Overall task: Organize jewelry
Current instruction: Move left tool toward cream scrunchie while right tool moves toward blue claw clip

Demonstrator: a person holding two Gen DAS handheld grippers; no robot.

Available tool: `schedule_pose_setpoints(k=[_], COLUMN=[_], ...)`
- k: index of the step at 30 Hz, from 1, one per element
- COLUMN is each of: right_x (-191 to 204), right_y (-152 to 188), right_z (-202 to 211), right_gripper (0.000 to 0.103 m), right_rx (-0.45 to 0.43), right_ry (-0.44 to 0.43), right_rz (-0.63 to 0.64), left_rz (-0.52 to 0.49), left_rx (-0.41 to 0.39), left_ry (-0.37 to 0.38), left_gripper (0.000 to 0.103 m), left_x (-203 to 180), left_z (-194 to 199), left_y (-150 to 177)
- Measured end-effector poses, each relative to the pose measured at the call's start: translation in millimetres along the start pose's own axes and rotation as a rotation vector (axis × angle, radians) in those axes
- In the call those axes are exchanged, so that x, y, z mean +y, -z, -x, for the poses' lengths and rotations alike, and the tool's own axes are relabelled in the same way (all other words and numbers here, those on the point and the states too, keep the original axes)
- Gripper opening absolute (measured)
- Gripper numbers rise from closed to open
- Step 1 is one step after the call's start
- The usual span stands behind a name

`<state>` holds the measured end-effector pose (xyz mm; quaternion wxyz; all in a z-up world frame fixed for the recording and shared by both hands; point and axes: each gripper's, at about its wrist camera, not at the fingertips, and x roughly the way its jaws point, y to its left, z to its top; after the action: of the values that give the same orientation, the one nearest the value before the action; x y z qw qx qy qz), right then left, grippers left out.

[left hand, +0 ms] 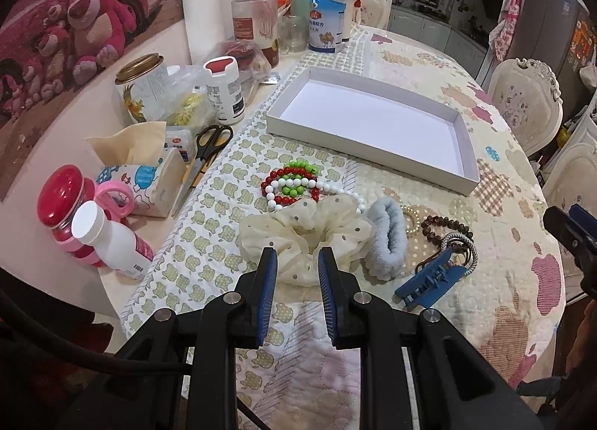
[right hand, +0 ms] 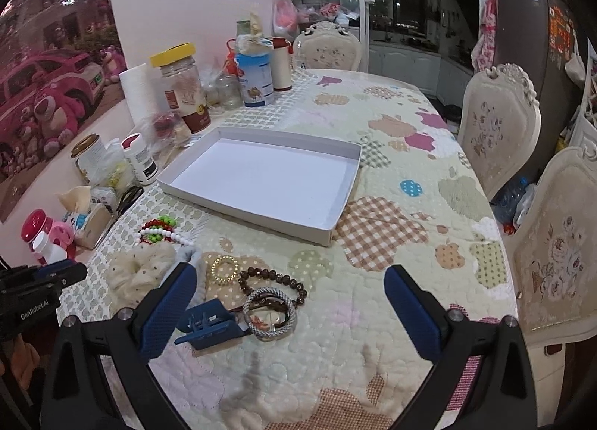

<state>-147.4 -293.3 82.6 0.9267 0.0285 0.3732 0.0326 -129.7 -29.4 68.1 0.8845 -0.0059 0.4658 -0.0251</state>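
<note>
With both grippers empty, left gripper [left hand: 297, 262] fingers narrowly parted, right gripper [right hand: 291, 307] spread wide, we should pinch the cream scrunchie [left hand: 298, 236] by one fold and carry it to the white tray [left hand: 373, 153].

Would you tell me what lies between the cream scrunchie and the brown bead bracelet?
The grey-blue fluffy scrunchie and a gold bead ring lie between the cream scrunchie and brown bead bracelet, clearest in the left wrist view.

Warm indoor light, fairly bright; white tray [left hand: 373, 120] slightly glaring; soft gripper shadows on quilt [right hand: 373, 299]; fisheye bending, dark vignette corners.
</note>
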Motion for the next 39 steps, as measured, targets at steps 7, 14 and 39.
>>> schedule_pose_setpoints(k=[7, 14, 39], right_x=[4.3, 7.7, 15.2], right_y=[1.8, 4.3, 26.3], right_z=[10.2, 10.5, -10.7], right_gripper=[0.102, 0.102, 0.102], right_rx=[-0.009, 0.0, 0.106], right_ry=[-0.012, -0.013, -0.105], right_rz=[0.016, 0.027, 0.037], left_rz=[-0.008, -0.008, 0.071], left_rx=[-0.004, -0.004, 0.046], left_ry=[-0.009, -0.021, -0.012], left_gripper=[0.021, 0.021, 0.021], left_x=[-0.8, 1.6, 32.0], left_z=[2.9, 3.9, -4.7], left_y=[2.6, 3.7, 9.1])
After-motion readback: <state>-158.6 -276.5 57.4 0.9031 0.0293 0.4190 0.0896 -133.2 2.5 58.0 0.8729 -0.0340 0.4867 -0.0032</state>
